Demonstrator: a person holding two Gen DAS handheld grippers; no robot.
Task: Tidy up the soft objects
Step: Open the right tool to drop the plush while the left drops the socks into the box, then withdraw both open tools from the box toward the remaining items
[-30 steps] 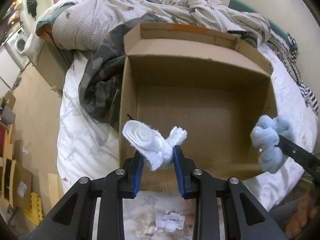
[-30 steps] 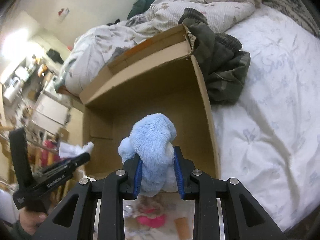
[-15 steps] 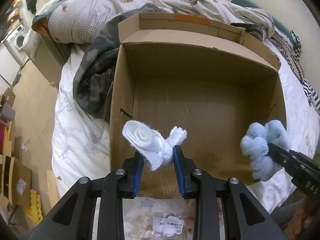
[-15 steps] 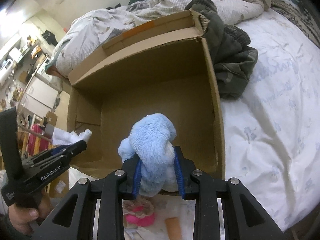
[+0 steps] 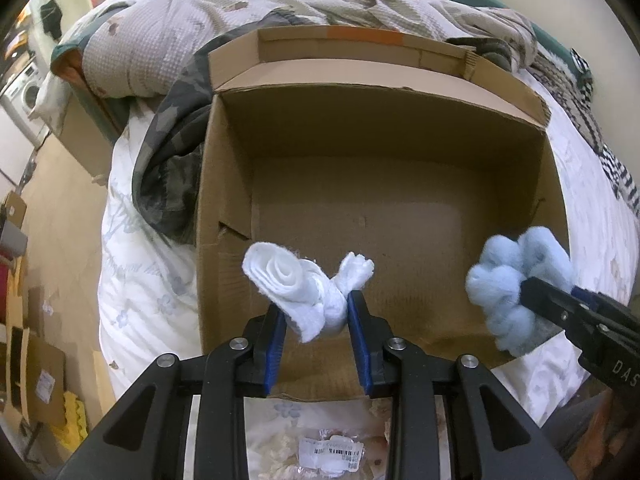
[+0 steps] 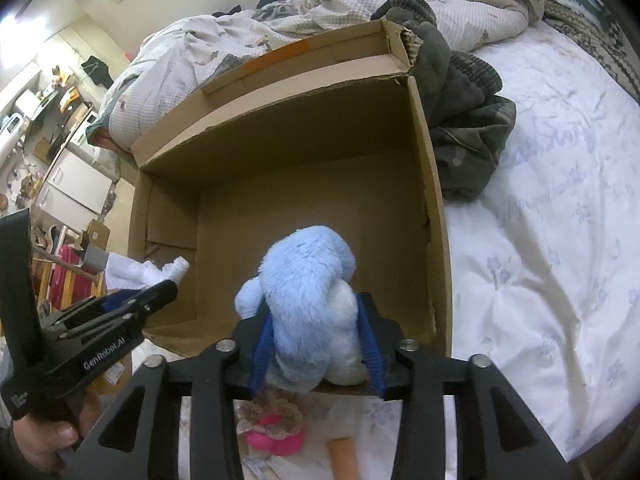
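Observation:
An open cardboard box (image 5: 224, 184) (image 6: 434, 216) stands on the bed; its inside shows nothing. My left gripper (image 5: 316, 312) is shut on a rolled white cloth (image 5: 288, 284), held over the box's near left edge; it shows at the left of the right wrist view (image 6: 140, 272). My right gripper (image 6: 316, 320) is shut on a fluffy light-blue plush toy (image 6: 308, 280), held over the box's near right corner; the toy shows at the right of the left wrist view (image 5: 516, 276).
A crumpled quilt (image 5: 256, 12) lies behind the box. A dark camouflage garment (image 5: 168, 176) (image 6: 464, 140) is draped by the box's sides. White floral bedsheet (image 6: 560, 240) spreads to the right. A pink soft item (image 6: 272, 432) and a packaged item (image 5: 332, 448) lie below the grippers.
Both grippers have moved forward and over the box's near edge, each still holding its object. The box fills more of both views.

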